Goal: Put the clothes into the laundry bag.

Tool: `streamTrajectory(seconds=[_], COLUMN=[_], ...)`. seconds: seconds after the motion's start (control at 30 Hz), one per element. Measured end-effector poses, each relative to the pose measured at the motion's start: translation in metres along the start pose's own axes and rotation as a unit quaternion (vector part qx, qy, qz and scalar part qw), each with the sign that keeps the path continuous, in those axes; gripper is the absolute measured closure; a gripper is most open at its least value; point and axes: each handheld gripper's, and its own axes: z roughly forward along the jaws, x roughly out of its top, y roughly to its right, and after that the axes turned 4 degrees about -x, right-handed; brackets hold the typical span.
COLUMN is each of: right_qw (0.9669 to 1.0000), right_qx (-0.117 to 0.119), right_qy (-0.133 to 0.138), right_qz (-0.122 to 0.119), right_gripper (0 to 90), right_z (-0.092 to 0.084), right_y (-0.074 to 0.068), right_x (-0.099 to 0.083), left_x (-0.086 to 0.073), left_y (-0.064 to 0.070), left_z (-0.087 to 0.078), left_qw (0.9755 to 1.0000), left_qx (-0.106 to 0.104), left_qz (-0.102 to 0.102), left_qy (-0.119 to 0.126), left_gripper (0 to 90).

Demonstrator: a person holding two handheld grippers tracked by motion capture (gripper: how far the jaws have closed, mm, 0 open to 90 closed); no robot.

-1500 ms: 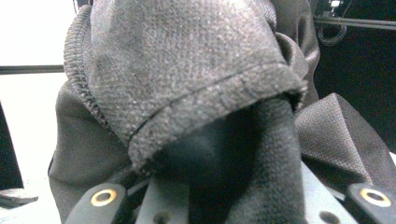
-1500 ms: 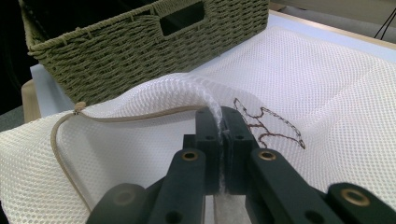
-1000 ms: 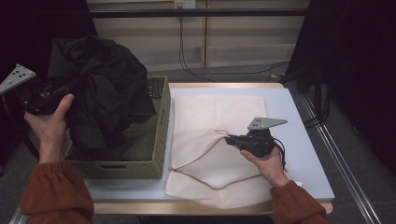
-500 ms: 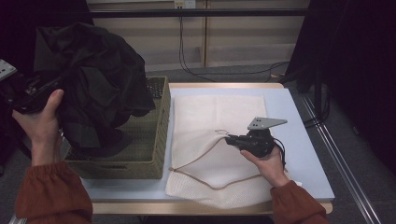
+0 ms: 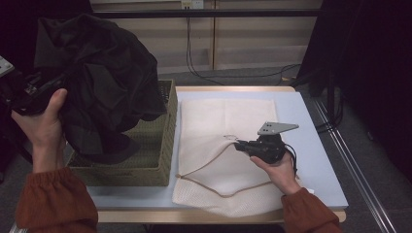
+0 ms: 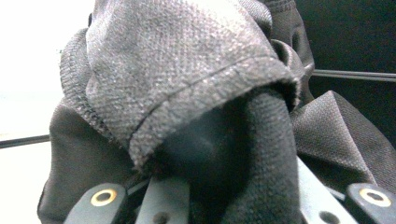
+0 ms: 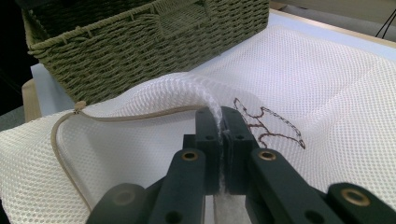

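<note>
Left gripper (image 5: 36,90), at 9 o'clock of the high view: jaws clamped on a bunched black garment (image 5: 102,82), which hangs above the woven basket (image 5: 150,165) (hem fills the left gripper view (image 6: 187,107)). Right gripper (image 5: 243,145), toward 4 o'clock: jaws pinched tight on a fold of the white mesh laundry bag (image 7: 327,79). The bag lies flat on the table (image 5: 320,160), at 3 o'clock of the basket, just beside it.

The basket (image 5: 145,160) sat on the left part of the counter (image 5: 316,145), with the mesh bag (image 5: 228,121) lying flat just to its right. The garment (image 5: 97,92) hung above the basket in the left tongs (image 5: 36,90). The right tongs (image 5: 240,145) pinched the bag's upper layer.
</note>
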Motion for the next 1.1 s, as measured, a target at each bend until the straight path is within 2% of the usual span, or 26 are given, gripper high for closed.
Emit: streamTrajectory(seconds=[0.23, 0.27, 0.37, 0.43, 0.63, 1.1], right_qw=[1.0, 1.0, 1.0, 1.0, 1.0, 1.0], right_qx=[0.001, 0.001, 0.002, 0.001, 0.001, 0.001], right_qy=[-0.001, -0.001, -0.001, -0.003, -0.004, -0.004], right_qz=[0.001, 0.001, 0.002, 0.002, 0.004, 0.004], right_gripper=[87.5, 87.5, 87.6, 87.6, 87.6, 87.6], right_z=[0.0, 0.0, 0.001, 0.001, 0.001, 0.001], right_y=[0.0, 0.001, 0.001, 0.001, 0.002, 0.003], right_x=[0.0, 0.0, -0.001, -0.001, -0.001, -0.001], left_x=[0.008, 0.008, 0.01, 0.011, 0.018, 0.034], left_y=[0.012, 0.013, 0.02, 0.023, 0.035, 0.063], left_z=[0.006, 0.006, 0.01, 0.011, 0.017, 0.032], left_qw=[0.9998, 0.9996, 0.9993, 0.999, 0.9982, 0.9944], left_qx=[-0.018, -0.023, -0.035, -0.043, -0.057, -0.097], left_qz=[0.006, 0.013, 0.006, 0.012, 0.013, 0.029], left_qy=[0.002, -0.001, 0.007, 0.007, 0.014, 0.028], left_gripper=[78.2, 78.2, 78.2, 78.2, 78.2, 78.1])
